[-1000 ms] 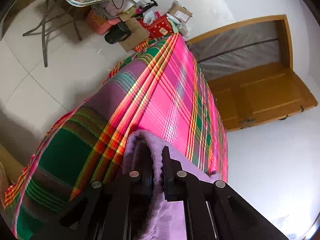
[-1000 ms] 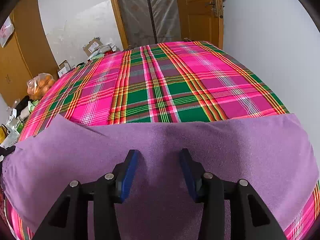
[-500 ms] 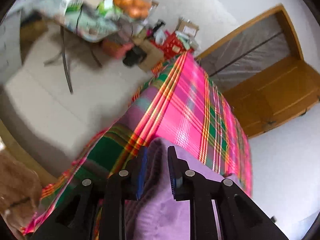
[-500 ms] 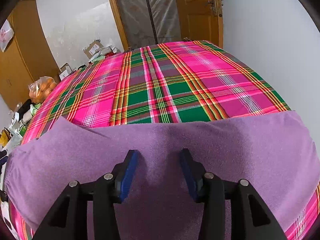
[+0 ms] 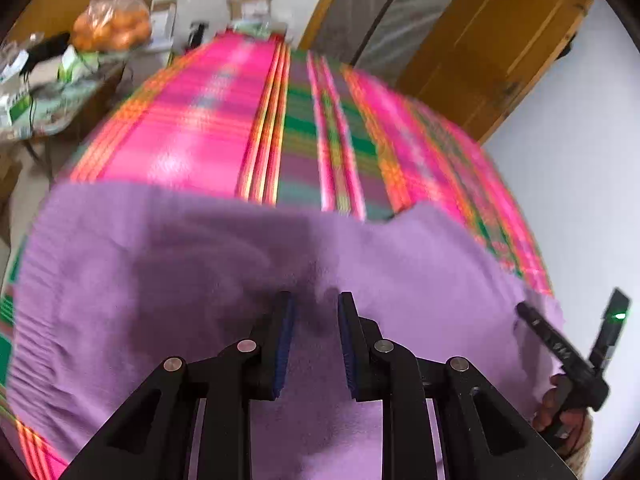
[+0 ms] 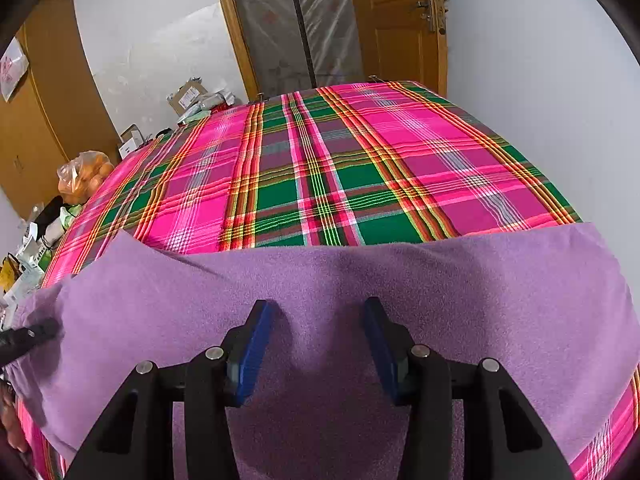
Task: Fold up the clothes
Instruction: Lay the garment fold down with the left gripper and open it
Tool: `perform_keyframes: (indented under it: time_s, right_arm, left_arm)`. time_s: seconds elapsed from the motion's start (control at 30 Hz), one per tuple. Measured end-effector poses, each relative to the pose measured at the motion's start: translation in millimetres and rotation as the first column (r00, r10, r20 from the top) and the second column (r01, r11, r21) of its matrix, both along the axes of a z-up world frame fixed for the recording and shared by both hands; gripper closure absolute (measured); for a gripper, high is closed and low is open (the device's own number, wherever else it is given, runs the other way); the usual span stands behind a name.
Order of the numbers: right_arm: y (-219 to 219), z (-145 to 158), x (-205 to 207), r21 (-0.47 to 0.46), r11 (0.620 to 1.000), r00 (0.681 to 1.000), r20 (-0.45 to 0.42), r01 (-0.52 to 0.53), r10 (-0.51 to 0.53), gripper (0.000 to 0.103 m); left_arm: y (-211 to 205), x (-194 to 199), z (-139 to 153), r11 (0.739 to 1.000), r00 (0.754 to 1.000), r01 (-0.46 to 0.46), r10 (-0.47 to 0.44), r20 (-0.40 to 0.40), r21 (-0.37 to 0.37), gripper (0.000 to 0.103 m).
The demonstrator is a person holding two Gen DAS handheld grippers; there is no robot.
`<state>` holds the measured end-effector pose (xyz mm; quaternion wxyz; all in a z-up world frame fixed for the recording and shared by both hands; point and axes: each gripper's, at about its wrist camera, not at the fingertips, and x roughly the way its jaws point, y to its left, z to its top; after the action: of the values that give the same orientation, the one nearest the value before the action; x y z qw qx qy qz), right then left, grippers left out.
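A purple fleece garment [image 5: 160, 280] lies spread across the near end of a bed covered with a pink and green plaid sheet [image 5: 224, 128]. My left gripper [image 5: 316, 304] hovers low over the garment with its jaws apart; nothing is pinched between them. The view is motion-blurred. My right gripper [image 6: 318, 312] stands open over the same garment [image 6: 480, 280], which lies flat on the sheet [image 6: 320, 160]. The right gripper [image 5: 560, 344] also shows at the left wrist view's right edge, held by a hand [image 5: 560, 404]. A fingertip of the left gripper [image 6: 32, 336] touches the garment's left edge.
A white wall runs close along the bed's right side. A wooden door [image 6: 396, 20] and a plastic-covered doorway stand beyond the far end. Left of the bed are a cluttered table, a bag of oranges [image 6: 82, 176], boxes and a wardrobe [image 6: 44, 100].
My left gripper swung round from looking sideways across the bed to facing along it, and its jaws opened off the garment's fold. The right gripper stayed open and almost still.
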<state>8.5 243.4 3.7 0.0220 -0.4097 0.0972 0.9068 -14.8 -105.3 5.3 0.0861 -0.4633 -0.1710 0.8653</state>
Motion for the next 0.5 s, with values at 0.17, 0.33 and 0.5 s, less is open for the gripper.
perform_keyframes:
  time_s: [0.17, 0.33, 0.5]
  right_arm:
    - [-1.6, -0.2, -0.4, -0.002, 1.000, 1.000, -0.001, 0.001, -0.001, 0.054]
    - [-3.5, 0.0, 0.5, 0.002, 1.000, 1.000, 0.000, 0.002, -0.002, 0.054]
    - [-7.2, 0.2, -0.1, 0.028, 1.000, 1.000, 0.005, 0.002, -0.002, 0.054]
  left_arm:
    - [-29.5, 8.6, -1.4, 0.996, 0.995, -0.085, 0.083, -0.057, -0.033, 0.084]
    - [-64.3, 25.3, -5.0, 0.985, 0.983, -0.168, 0.164, -0.084, -0.039, 0.096]
    - [-95.9, 36.7, -8.5, 0.975, 0.971, -0.221, 0.216, -0.104, -0.035, 0.098]
